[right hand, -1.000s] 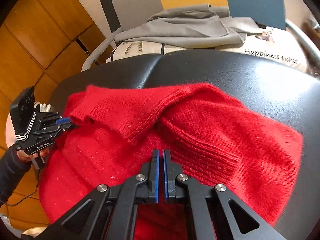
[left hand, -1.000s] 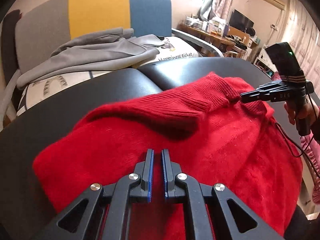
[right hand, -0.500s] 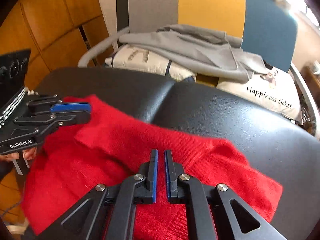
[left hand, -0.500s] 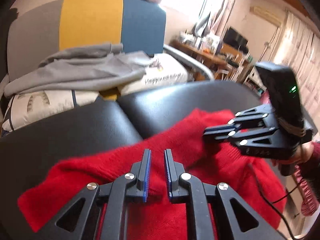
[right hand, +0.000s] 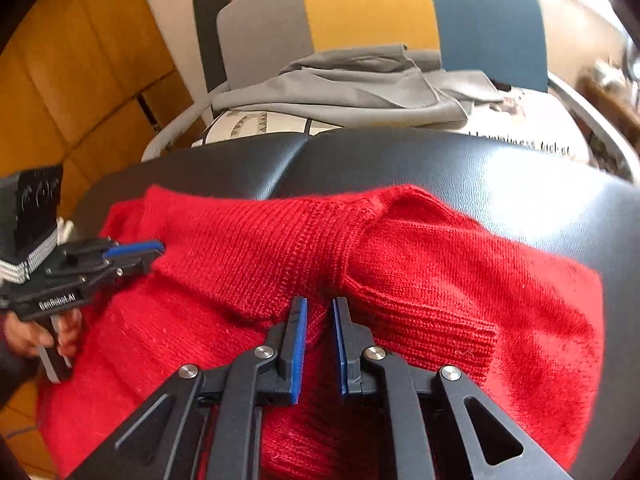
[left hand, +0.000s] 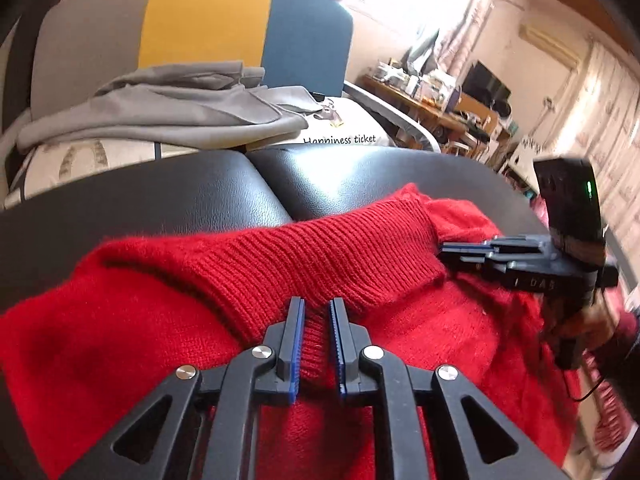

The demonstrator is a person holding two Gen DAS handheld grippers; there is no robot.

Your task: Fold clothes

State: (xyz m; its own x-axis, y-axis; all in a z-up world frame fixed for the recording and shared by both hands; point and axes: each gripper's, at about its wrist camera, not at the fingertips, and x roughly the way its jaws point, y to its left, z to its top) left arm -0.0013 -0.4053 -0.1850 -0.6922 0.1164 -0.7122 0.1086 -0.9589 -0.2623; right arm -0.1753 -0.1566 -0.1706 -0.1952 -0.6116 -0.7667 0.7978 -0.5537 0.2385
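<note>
A red knit sweater point(left hand: 120, 340) point(right hand: 500, 264) lies on a black leather cushion point(left hand: 200, 192), with a ribbed sleeve point(left hand: 320, 248) point(right hand: 248, 252) folded across its body. My left gripper point(left hand: 316, 304) hovers low over the sleeve's cuff. Its jaws stand slightly apart, red knit shows in the gap, and the pads do not press on it. In the right wrist view the left gripper point(right hand: 154, 254) sits at the sleeve's left end. My right gripper point(right hand: 320, 302) has its jaws opening, with sweater fabric showing loose between them. In the left wrist view the right gripper point(left hand: 446, 250) touches the sleeve's right end.
Behind the cushion stands a chair point(left hand: 200, 12) with a grey, yellow and blue back. It holds a grey garment point(left hand: 180, 108) point(right hand: 360, 88) and a white printed pillow point(left hand: 352, 136). A cluttered desk point(left hand: 440, 96) is at the far right; wooden panelling point(right hand: 80, 80) at the left.
Both pairs of jaws have parted a little from shut. The left gripper has slid forward onto the ribbed cuff. The right gripper rose, then came back down to the sleeve.
</note>
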